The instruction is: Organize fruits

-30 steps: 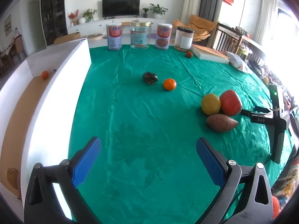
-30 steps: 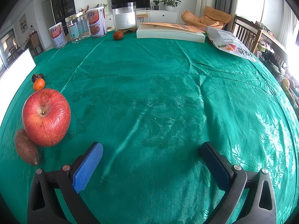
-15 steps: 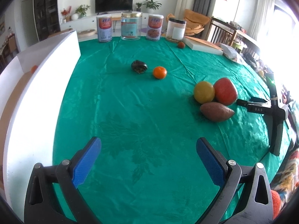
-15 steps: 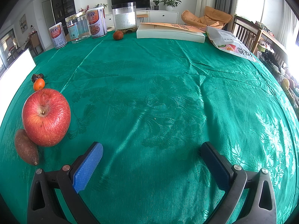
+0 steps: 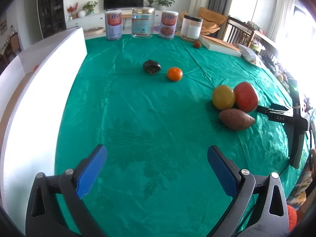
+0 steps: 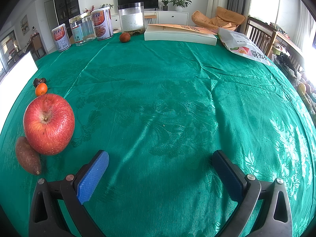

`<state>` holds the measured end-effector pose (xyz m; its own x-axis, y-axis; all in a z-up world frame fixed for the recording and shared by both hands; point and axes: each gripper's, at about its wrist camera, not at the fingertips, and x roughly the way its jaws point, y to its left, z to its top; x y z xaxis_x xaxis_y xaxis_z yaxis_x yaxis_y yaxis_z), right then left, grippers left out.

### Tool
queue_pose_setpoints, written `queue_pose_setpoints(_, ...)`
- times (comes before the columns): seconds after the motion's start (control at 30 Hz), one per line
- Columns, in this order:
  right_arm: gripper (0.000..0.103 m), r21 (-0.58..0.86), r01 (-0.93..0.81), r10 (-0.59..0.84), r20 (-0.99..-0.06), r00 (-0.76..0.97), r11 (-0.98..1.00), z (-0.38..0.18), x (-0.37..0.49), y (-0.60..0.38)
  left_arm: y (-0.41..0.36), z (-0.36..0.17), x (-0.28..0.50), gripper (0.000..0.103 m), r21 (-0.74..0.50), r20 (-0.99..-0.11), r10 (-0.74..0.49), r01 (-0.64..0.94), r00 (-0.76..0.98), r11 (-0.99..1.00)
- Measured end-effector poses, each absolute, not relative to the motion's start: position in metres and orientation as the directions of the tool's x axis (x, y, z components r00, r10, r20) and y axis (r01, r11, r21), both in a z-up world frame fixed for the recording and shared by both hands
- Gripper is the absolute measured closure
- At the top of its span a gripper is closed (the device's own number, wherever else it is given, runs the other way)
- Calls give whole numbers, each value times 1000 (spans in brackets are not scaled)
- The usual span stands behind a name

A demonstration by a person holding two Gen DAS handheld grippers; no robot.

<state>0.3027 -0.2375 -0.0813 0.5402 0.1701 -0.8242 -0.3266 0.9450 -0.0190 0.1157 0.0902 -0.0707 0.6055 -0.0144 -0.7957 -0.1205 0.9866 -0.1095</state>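
On the green cloth a red apple [image 5: 245, 97], a yellow fruit [image 5: 223, 97] and a brown sweet potato [image 5: 236, 119] lie together at the right. A small orange [image 5: 174, 74] and a dark wrinkled fruit [image 5: 151, 66] lie farther back. My left gripper [image 5: 157, 166] hovers open and empty over bare cloth, well short of them. My right gripper [image 6: 161, 171] is open and empty too; the apple [image 6: 49, 124] and sweet potato [image 6: 28, 155] sit just left of its left finger. The right gripper [image 5: 284, 116] also shows beside the apple in the left wrist view.
A white box [image 5: 39, 83] with tall walls runs along the left edge of the table. Several tins and jars [image 5: 142, 25], a small brown fruit [image 6: 124, 37], a thick book [image 6: 179, 34] and a snack bag [image 6: 243, 46] stand along the far edge.
My left gripper has swung to the right, away from the white box, so the box's inside has left view and the fruits sit more central. The right gripper has not moved.
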Motion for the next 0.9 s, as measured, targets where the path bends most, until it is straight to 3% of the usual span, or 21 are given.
queue_pose_setpoints(0.37,0,-19,-326,170,-824,540,945,-81,303,-237,98,-75,118,1,-83,-810,20,-148,586,985)
queue_pose_setpoints(0.9,0,-19,-326,170,-824,540,945,-81,302,-237,85,-75,118,1,-138,-806,-62,-85,589,987)
